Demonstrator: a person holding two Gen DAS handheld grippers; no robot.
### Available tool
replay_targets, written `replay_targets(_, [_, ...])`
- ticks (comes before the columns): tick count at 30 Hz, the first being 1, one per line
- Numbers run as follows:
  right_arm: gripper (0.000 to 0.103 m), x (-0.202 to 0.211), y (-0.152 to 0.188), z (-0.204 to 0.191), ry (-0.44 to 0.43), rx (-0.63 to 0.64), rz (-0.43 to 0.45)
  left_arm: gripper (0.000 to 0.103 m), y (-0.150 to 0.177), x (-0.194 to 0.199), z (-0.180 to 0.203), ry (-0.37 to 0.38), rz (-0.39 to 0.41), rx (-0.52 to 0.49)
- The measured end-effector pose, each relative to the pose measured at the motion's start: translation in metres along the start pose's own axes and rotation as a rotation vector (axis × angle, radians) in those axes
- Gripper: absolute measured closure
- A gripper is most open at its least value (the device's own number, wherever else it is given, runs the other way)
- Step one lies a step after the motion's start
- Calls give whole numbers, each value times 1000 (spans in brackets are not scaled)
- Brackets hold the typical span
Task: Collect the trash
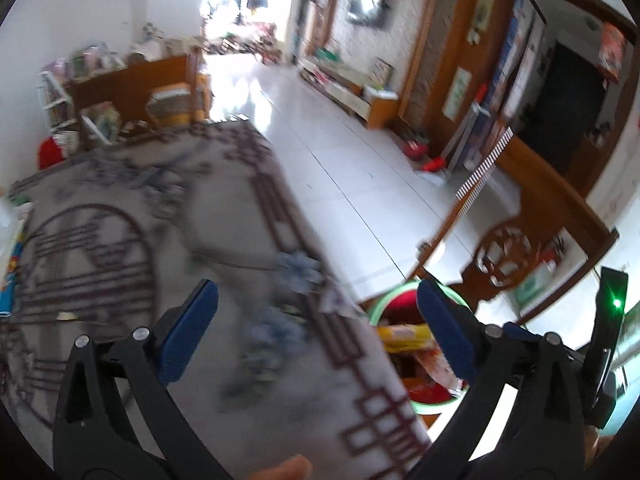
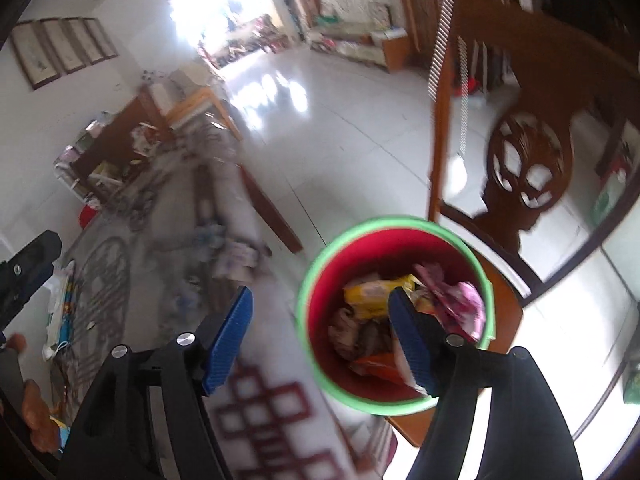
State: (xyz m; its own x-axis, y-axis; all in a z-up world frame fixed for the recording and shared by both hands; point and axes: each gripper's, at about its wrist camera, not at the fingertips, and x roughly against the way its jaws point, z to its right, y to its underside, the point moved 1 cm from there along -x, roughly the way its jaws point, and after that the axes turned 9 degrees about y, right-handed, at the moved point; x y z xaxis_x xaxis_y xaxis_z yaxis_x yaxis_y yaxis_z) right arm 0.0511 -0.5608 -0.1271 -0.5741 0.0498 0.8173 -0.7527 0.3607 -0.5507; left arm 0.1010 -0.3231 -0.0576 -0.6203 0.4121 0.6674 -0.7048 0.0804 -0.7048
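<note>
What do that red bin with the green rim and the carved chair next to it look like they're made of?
The bin looks like moulded plastic: even, saturated red walls and a smooth green rim, though blur hides any sheen. The chair looks like varnished hardwood: warm brown tone and a carved openwork medallion in its back.

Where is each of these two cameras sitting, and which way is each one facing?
Left wrist view: sits on the left claw, looking along the patterned tablecloth toward the bright doorway; its open blue fingers and a fingertip show.
Right wrist view: sits on the right claw, angled down over the green-rimmed red bin holding wrappers; its open fingers show, and the left claw at the left edge.
Shared: the bin, the tablecloth, the carved wooden chair and the doorway.
</note>
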Motion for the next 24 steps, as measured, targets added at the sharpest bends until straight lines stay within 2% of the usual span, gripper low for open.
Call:
replay_targets(4, [22, 31, 6, -51, -14, 36, 130, 5, -6, 48, -45, -47, 97, 10])
replay_targets(8, [7, 65, 19, -102, 13, 65, 296, 5, -6, 88, -74, -50, 169, 4])
replay_targets(10, [8, 80, 28, -124, 30, 61, 373, 5, -5, 108, -88, -59, 210, 1])
replay_targets(12, [8, 87, 33, -138, 31, 56, 398, 5, -2, 128, -102, -69, 251, 1])
replay_targets(18, [8, 97, 57, -176, 42, 46, 393, 5, 4, 167, -132, -90, 323, 14])
replay_targets(24, [8, 106, 75, -198, 58, 69, 394, 5, 11, 188, -151, -98, 341, 33])
